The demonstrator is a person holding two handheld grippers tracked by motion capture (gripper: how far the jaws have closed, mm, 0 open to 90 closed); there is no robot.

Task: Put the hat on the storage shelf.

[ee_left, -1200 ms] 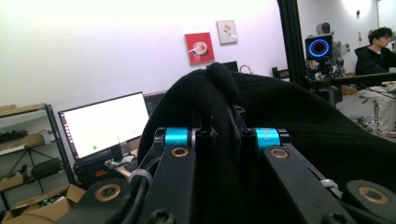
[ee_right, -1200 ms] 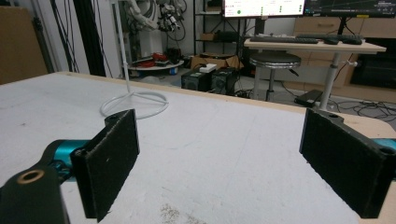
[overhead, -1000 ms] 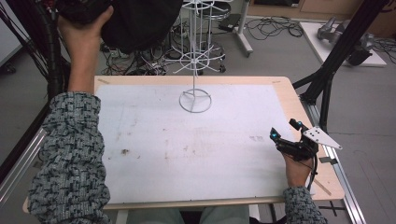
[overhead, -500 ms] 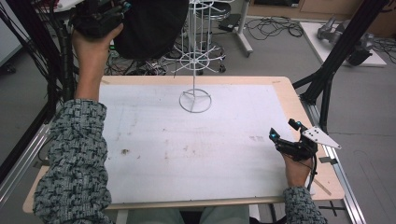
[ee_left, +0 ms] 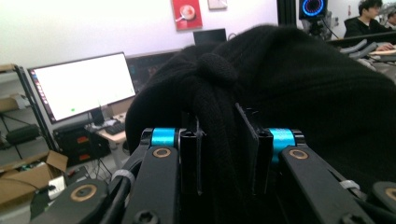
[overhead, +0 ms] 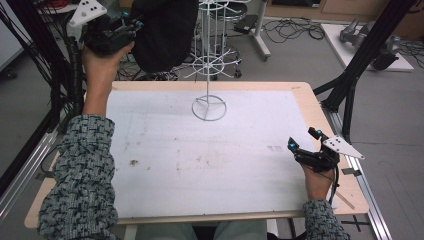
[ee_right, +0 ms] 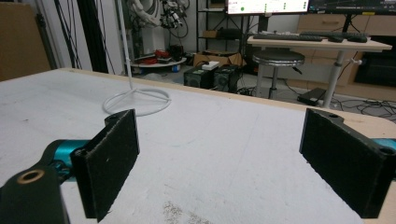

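Seen from above, the table (overhead: 300, 100) in front of you has a white mat (overhead: 200, 165) covering most of its top, with a strip of bare wood showing along each edge. The mat is broad and open, marked by a few faint stains. A white wire rack (overhead: 209, 60) stands near the far edge at the middle, its ring base resting on the mat and its thin pole rising upright to tiers of wire hooks.

Your left arm reaches up and forward past the far left corner of the table, forearm nearly straight, with your left gripper (overhead: 131, 25) held high above the floor. Its jaws are clamped on a fold of a black knit hat (overhead: 165, 30), which hangs just left of the rack's hooks. From the left gripper (ee_left: 222, 154) view, a thick bunched fold of the hat (ee_left: 299, 93) sits pinched between the two jaws.

Your right hand (overhead: 316, 181) rests near the table's right edge, close to you. Your right gripper (overhead: 301, 139) points toward the middle of the mat, its jaws wide apart and holding nothing.
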